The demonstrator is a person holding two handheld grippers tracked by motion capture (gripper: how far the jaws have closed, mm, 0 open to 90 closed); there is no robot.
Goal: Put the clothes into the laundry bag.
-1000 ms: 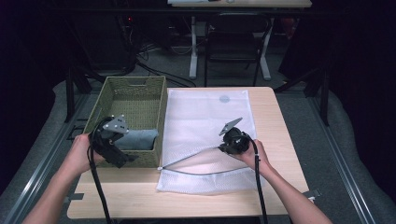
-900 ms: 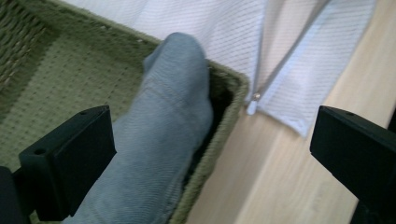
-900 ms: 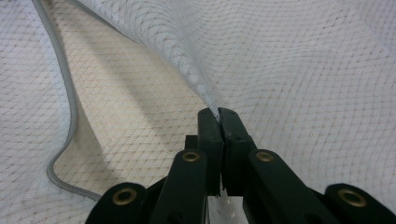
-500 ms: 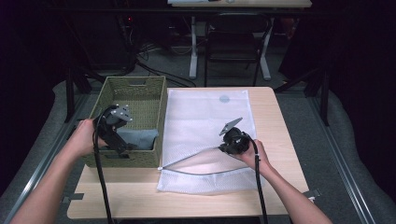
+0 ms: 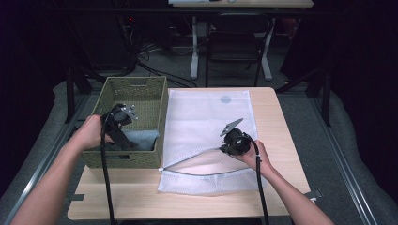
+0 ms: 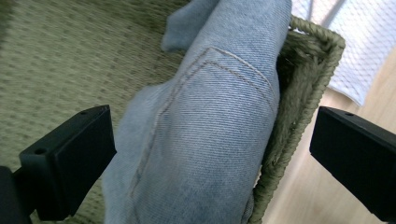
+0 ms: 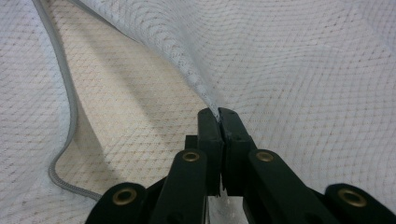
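While the right gripper [image 5: 224, 146] sits at the lower right of centre in the high view, its jaws are pressed together on the upper layer of the white mesh laundry bag [image 5: 206, 117], pinching the fabric edge at the bag's open mouth and holding it raised off the lower layer. In the right gripper view the pinch [image 7: 218, 116] shows plainly, with the mesh bag [image 7: 303, 70] stretching away to the upper right of the frame and the grey zip edge [image 7: 70, 107] curving down the left side. The bag lies flat on the light wooden worktop [image 5: 281, 140], just beside the olive-green woven basket [image 5: 136, 84], which stands at the left of the frame.

The left gripper [image 5: 123, 136] is down inside the basket, at its near end. In the left gripper view its jaws stand spread wide, one to the lower left and one to the lower right, and the folded light-blue denim garment [image 6: 210, 126] lies between them, leaning against the basket's woven wall [image 6: 303, 84]. The right-hand jaw is outside that wall; neither jaw presses the denim. In the high view the denim [image 5: 143, 138] rests in the basket's near right corner.
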